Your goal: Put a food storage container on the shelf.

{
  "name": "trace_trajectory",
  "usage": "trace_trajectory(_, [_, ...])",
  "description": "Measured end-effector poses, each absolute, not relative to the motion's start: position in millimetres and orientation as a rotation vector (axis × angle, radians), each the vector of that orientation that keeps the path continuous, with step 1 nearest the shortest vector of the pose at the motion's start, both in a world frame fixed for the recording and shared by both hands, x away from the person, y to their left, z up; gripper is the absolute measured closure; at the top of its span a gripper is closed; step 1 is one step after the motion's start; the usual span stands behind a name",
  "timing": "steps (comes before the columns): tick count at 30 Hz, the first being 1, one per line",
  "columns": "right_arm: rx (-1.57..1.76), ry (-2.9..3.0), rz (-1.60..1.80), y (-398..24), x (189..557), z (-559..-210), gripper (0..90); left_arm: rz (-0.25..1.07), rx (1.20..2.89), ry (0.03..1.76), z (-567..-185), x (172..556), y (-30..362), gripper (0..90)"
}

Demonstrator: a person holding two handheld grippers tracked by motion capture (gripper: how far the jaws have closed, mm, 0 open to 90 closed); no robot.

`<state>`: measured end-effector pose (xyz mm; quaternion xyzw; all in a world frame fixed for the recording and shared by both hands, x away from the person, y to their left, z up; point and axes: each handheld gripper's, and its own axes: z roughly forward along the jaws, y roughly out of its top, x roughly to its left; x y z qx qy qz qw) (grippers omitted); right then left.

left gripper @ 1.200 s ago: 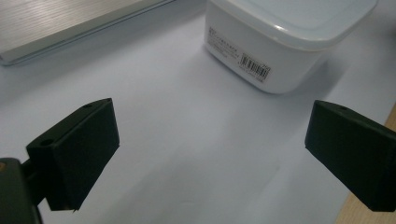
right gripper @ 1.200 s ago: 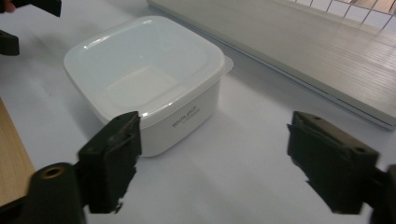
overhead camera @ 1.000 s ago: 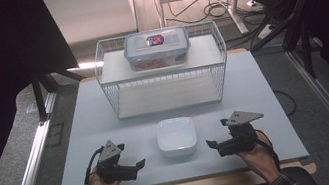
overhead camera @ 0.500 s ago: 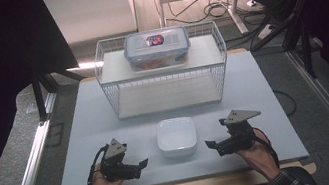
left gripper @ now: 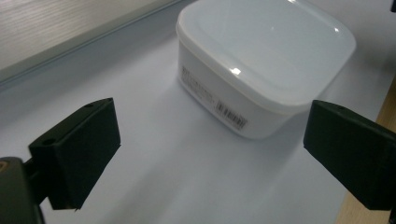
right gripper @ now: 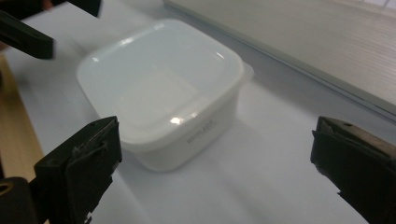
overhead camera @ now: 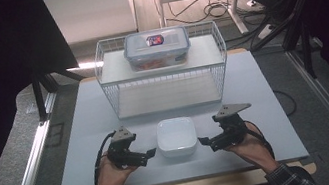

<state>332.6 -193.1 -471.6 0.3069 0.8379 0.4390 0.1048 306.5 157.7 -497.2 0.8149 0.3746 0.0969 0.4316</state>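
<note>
White plastic is the centre of the work: a lidded white container point(overhead camera: 176, 136) is sitting near the front edge of the table point(overhead camera: 83, 131), midway between its two front corners. Over the last second both grippers are closing in on it from either side. The left gripper point(overhead camera: 149, 154) is edging rightward until its tips are just beside the container's left wall, and the right gripper point(overhead camera: 205, 142) is drawing in toward the right wall, not yet touching. Both pairs of jaws are standing spread wide, holding nothing; each gripper view is framing the container between its own jaws. This is looking like the approach to a two-sided grasp or lift.

Pale grey and matte, the table is carrying a wire rack point(overhead camera: 164, 72) toward its back edge, with a clear lidded box point(overhead camera: 157, 47) on the upper shelf. Dark curtains, cables point(overhead camera: 210, 11) on the floor and metal framing are surrounding the table.
</note>
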Motion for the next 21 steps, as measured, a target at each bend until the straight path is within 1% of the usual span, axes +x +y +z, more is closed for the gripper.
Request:
trace_trajectory(5, [0.896, 2.519, 1.255, -184.4, 337.7, -468.6, 2.6, 0.261, 2.058, 0.894, -493.0, 318.8, 142.5, 8.3])
trace_trajectory(9, [0.914, 2.549, 1.24, -178.8, 345.3, -469.9, 8.4, 0.248, 2.068, 0.883, -492.2, 329.9, 130.7, 9.1])
trace_trajectory(13, [0.93, 2.57, 1.233, -172.9, 353.7, -471.5, 11.8, 0.221, 2.071, 0.894, -494.5, 342.2, 122.9, 8.1])
trace_trajectory(17, [0.942, 2.614, 1.251, -165.1, 362.0, -477.0, 11.8, 0.13, 2.059, 0.914, -502.7, 349.7, 120.0, 4.3])
trace_trajectory(19, [0.966, 2.636, 1.247, -160.5, 365.3, -481.3, 11.8, 0.078, 2.039, 0.92, -505.2, 351.3, 122.3, 6.3])
trace_trajectory(21, [0.988, 2.663, 1.227, -156.7, 367.4, -486.6, 11.3, 0.017, 2.026, 0.915, -507.1, 351.9, 124.4, 10.1])
